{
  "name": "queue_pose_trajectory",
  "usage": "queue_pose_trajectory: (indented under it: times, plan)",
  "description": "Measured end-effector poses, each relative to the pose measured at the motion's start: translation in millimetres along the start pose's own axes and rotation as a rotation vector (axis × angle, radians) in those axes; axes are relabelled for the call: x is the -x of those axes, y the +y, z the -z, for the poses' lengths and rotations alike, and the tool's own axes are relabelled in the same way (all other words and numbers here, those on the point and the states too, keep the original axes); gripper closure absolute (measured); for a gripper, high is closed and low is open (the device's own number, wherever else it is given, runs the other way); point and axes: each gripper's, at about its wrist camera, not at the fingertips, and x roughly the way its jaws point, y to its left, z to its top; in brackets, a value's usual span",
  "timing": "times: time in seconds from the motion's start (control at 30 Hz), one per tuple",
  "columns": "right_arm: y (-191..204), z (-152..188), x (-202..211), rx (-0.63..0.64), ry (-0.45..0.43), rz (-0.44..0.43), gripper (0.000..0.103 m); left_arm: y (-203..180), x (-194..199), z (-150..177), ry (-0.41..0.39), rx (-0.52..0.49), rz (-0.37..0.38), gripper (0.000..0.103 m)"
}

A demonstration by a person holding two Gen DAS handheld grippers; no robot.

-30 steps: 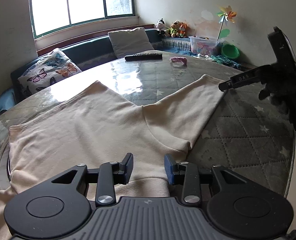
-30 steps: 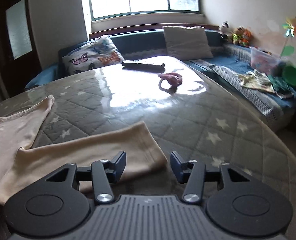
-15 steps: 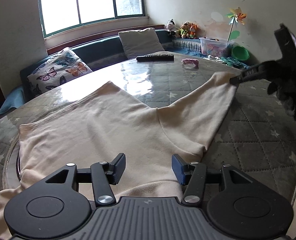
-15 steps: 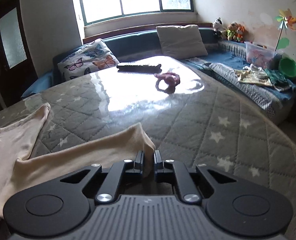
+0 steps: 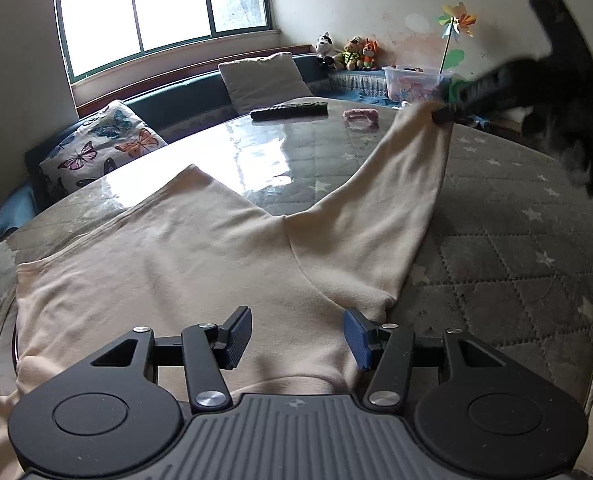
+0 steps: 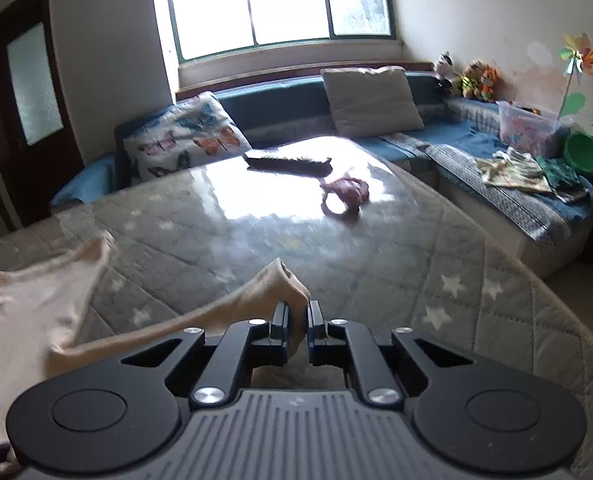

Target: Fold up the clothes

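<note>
A cream pair of trousers (image 5: 184, 256) lies spread on the grey quilted table (image 5: 516, 248), its two legs pointing away from me. My left gripper (image 5: 297, 336) hovers open over the waist end, its blue pads apart with cloth below them and nothing pinched. My right gripper (image 6: 296, 322) is shut on the hem of the right trouser leg (image 6: 272, 292) and holds it lifted off the table. In the left wrist view that right gripper (image 5: 444, 114) shows at the upper right, pulling the leg end (image 5: 416, 152) up.
A black remote (image 5: 290, 111) and a pink hair tie (image 5: 361, 115) lie on the glossy far part of the table. Behind are a blue sofa with a butterfly cushion (image 5: 104, 148) and a grey cushion (image 6: 370, 96). A clear toy box (image 6: 526, 126) and a green bowl (image 6: 582, 154) sit at right.
My right gripper closed on the end of the right trouser leg and raised it off the table. My left gripper opened wider and stayed in place over the waist.
</note>
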Motion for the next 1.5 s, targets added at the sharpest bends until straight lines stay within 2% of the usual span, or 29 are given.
queue_pose_trajectory:
  times: [0.2,0.4,0.73,0.9,1.03,1.07,1.2,1.43,1.5]
  plan:
    - [36.9,-36.6,39.0,0.064,-0.084,-0.105,0.095,14.9,17.7,5.5,-0.023,0.048,-0.027,0.048]
    - [104.7,-53.1,73.3,0.203,-0.135,-0.247,0.095,45.2,51.6,21.8,-0.069,0.128,-0.095,0.048]
    - [225.0,-35.3,78.8,0.413,-0.100,-0.445,0.095,83.6,92.0,65.9,-0.072,0.258,-0.185,0.048]
    - [267.3,-18.4,70.5,0.445,-0.019,-0.535,0.091,91.2,99.6,78.1,-0.070,0.293,-0.201,0.048]
    - [273.5,-12.9,77.2,0.486,-0.012,-0.555,0.087,94.5,101.9,79.6,-0.071,0.305,-0.213,0.048]
    - [270.2,-12.6,79.8,0.492,-0.018,-0.549,0.084,95.1,102.8,79.8,-0.072,0.309,-0.215,0.048]
    - [251.3,-14.1,77.9,0.513,-0.003,-0.490,0.084,97.0,105.9,75.7,-0.085,0.324,-0.226,0.048]
    - [204.4,19.4,48.0,0.567,0.158,-0.401,0.084,97.3,95.4,61.1,-0.092,0.326,-0.221,0.050]
    - [191.8,33.3,36.5,0.545,0.205,-0.396,0.084,96.5,89.1,57.1,-0.085,0.321,-0.214,0.055]
